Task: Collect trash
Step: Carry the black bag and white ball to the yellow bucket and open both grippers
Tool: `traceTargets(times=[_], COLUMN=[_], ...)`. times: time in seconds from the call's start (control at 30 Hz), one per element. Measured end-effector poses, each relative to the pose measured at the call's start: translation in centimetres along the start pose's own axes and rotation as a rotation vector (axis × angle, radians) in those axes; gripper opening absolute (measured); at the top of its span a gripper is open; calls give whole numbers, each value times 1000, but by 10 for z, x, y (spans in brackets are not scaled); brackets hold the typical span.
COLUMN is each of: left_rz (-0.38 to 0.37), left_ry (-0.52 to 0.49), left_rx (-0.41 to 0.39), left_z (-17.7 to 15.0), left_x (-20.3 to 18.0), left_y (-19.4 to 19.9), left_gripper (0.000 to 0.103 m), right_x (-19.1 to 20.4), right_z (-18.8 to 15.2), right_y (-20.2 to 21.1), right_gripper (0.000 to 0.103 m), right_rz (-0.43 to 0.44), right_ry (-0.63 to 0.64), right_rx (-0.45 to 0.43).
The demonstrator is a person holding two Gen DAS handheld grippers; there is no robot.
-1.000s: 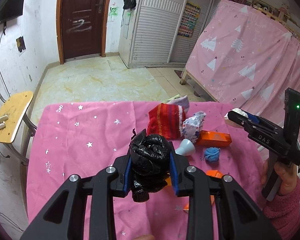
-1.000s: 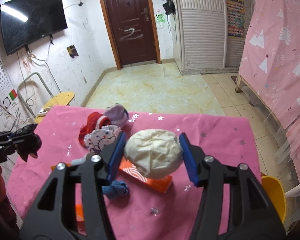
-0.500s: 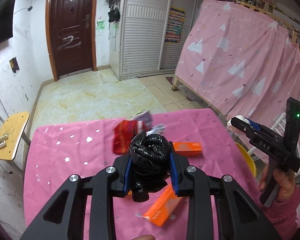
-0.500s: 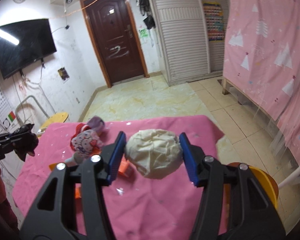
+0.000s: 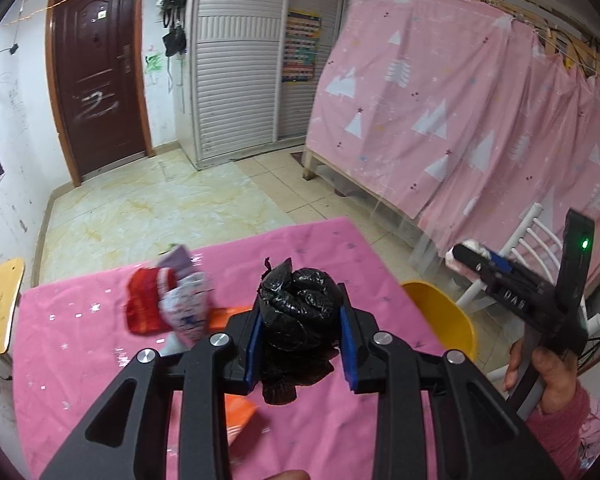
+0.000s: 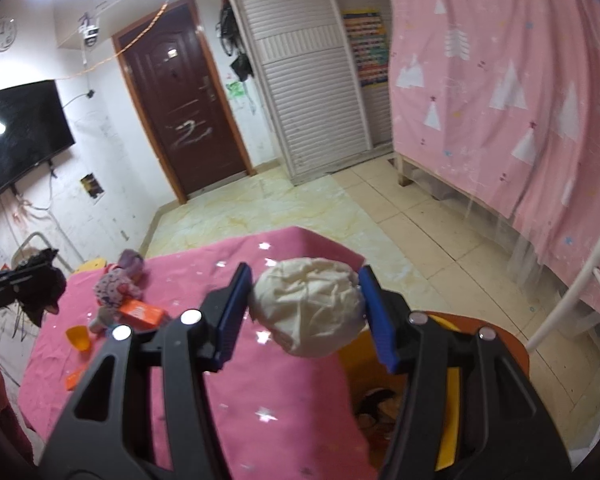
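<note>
Both hands have swung rightward off the table's middle toward the yellow bin [image 5: 440, 316] at its right edge. At left, the left gripper [image 5: 300, 336] clamps a crumpled black bag [image 5: 296, 320], tail hanging down. The right gripper [image 6: 306, 312], jaws wider, grips a roundish white paper wad [image 6: 306, 306] above the bin's rim [image 6: 454, 380].
</note>
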State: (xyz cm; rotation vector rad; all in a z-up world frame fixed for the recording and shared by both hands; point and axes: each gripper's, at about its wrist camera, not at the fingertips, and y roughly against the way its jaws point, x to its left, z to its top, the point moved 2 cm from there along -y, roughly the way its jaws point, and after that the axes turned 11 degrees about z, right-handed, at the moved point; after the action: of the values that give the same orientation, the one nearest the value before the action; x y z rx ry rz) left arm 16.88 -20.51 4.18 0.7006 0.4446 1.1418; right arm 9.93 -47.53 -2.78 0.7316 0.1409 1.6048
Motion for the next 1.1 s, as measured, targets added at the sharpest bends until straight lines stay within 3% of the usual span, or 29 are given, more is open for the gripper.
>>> traceTargets(times=[0.27,0.53,0.6,0.9,0.97,1.1], left_rz=[-46,-92,-111,-167,-189,-223], left_ry=[-53,-101,-104,-132,-124,-114], left_rx=[23,60,73,87,98,127], left_z=[5,7,7,5,7,10], left_x=[-60,-118,-127,-169,-178,-193], left_y=[-17,-38,-41,-48,-51,-57], left_gripper=[23,23,23,24,29,50], right_x=[-45,-66,-72,-98,-105,-112], right_z=[-18,-30,-31,-32,-31,-29], right_y=[11,8,9,25,29,40], right_gripper=[53,57,63,64,64,64], right_rz=[-39,-41,-39,-57,-64,-72], right_ry=[-59,-98,-109,-161,-170,-189], right_rx=[15,42,38,-10,-16,-40])
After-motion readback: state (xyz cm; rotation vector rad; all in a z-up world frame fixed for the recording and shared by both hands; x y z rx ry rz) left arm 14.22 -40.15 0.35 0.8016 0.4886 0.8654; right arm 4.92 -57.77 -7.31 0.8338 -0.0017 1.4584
